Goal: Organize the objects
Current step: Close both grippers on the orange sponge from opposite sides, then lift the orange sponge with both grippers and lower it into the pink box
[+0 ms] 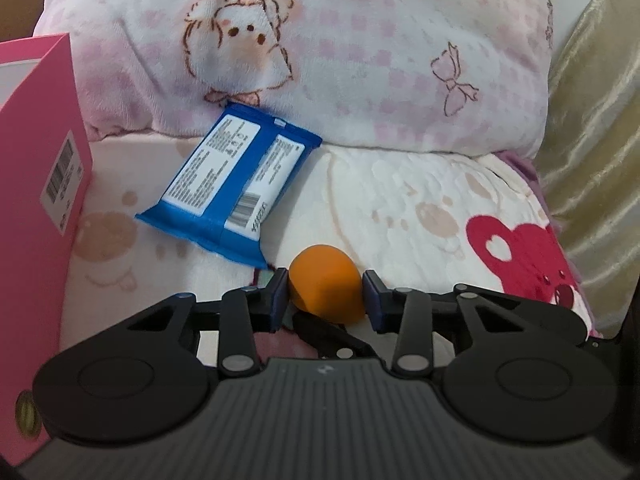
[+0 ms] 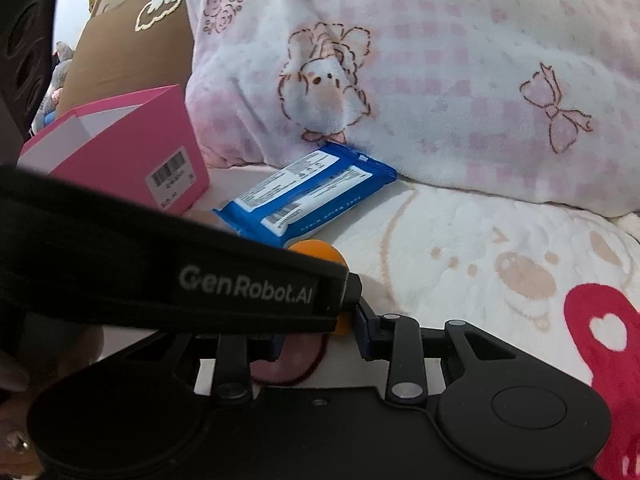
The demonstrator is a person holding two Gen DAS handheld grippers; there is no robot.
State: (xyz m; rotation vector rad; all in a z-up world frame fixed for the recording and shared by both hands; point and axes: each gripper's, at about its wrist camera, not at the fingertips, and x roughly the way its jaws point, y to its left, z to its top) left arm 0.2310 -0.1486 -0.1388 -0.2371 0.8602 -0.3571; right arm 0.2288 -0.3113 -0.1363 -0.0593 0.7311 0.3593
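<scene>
The left gripper point(image 1: 326, 292) is clenching the orange egg-shaped foam sponge point(image 1: 325, 286) between its 2 blue-padded fingers point(image 1: 280, 298), just above the cream plush blanket with pale bear prints point(image 1: 420, 216). Just beyond its fingertips and a little to the left, the blue plastic wipes packet with white labels point(image 1: 230, 184) is lying flat with its far end touching the pink-checked fleece pillow point(image 1: 360, 40), while the open pink cardboard box point(image 1: 36, 168) is standing at the far left. The right gripper point(image 2: 320, 334) is sitting closed down beside that same sponge point(image 2: 320, 252), its left finger hidden behind the other tool's black strap point(image 2: 200, 276), so whether it is grasping anything cannot be told.
</scene>
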